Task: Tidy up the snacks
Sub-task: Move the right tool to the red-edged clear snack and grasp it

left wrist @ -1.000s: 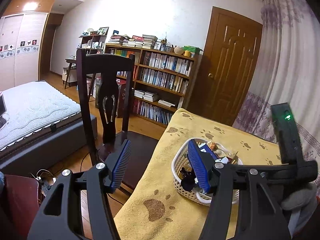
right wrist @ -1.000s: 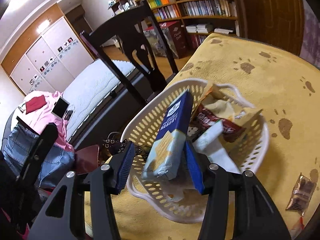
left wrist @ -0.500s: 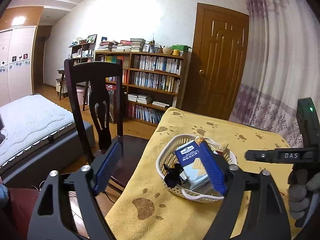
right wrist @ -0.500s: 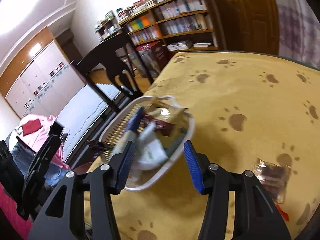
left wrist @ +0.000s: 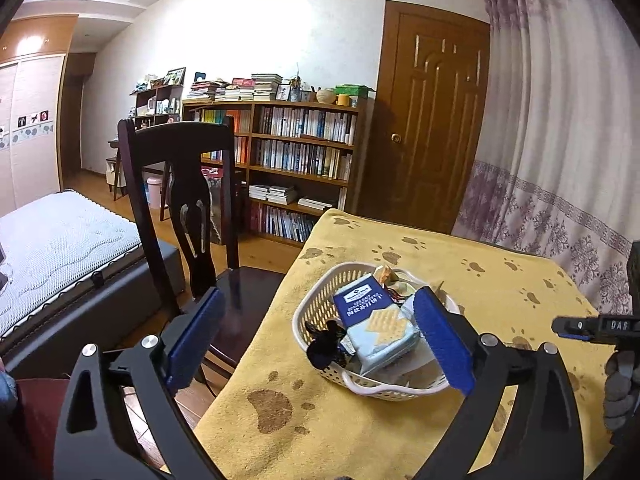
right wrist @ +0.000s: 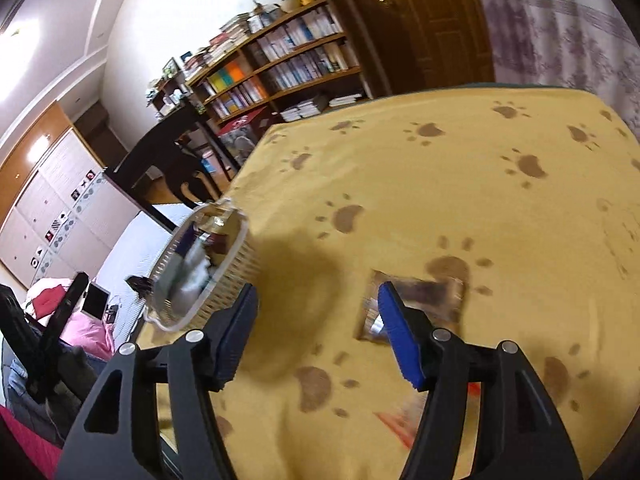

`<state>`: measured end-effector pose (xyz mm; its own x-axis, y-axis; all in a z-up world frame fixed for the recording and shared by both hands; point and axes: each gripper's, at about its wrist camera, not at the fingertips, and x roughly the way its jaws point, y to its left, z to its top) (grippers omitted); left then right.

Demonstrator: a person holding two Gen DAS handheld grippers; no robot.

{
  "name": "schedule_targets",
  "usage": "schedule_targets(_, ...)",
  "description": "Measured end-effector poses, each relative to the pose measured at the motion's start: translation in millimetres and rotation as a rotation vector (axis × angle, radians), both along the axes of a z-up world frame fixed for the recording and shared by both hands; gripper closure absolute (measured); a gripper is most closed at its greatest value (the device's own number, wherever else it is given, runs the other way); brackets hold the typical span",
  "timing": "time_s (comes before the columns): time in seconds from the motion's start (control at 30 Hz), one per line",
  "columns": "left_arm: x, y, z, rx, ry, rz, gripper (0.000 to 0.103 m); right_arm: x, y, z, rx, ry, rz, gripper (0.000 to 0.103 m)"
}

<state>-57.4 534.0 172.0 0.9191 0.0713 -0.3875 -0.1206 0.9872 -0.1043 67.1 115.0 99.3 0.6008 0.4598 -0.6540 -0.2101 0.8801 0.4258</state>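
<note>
- Left wrist view: the left gripper [left wrist: 320,336] hangs over the near left corner of the counter [left wrist: 460,268], its jaws spread wide with nothing between them. It looks parked — clear of the work, yet giving a steady look at the white basket [left wrist: 316,304].
- The basket sits near the counter's left edge, just beside the dark chair [left wrist: 180,200]. A blue cracker box [left wrist: 374,320] lies tilted on top of the other packets in it, so part of the sorting appears done.
- At the far right of this view, the tip of the right gripper [left wrist: 592,326] and a gloved hand [left wrist: 620,384] show, well apart from the basket.
- Right wrist view: the right gripper, jaws spread and holding nothing, points down at the yellow paw-print cloth [right wrist: 480,184] that covers the counter. The frame is blurred.
- A brown snack packet [right wrist: 424,300] lies flat on the cloth, just beyond and partly behind the right blue pad [right wrist: 396,336]. It is not yet between the jaws; I judge it the next thing to pick.
- The basket shows at the left of this view, near the left pad.
- A red-and-white scrap [right wrist: 396,424] lies nearer — too blurred to identify.
- Being flat, the packet probably calls for a low approach, to pinch an edge.
</note>
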Motion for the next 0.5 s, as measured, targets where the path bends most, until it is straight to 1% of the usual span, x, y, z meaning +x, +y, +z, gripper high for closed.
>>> schedule_targets(0.17, -0.6, -8.5, 1.2, 0.013, 0.003, -0.014, 0.006, -11.9, -22.5, -20.0, -0.015, 0.030, -0.020, 0.040)
schedule_targets(0.37, -1.8, -19.6, 2.0, 0.034, 0.007, -0.034, 0.006, -20.9, -35.7, -31.7, -0.047, 0.027, -0.039, 0.040)
schedule_targets(0.5, -4.8, -26.2, 2.4, 0.045, 0.006, -0.047, 0.006, -22.7, -45.9, -41.1, -0.023, 0.058, -0.072, 0.038)
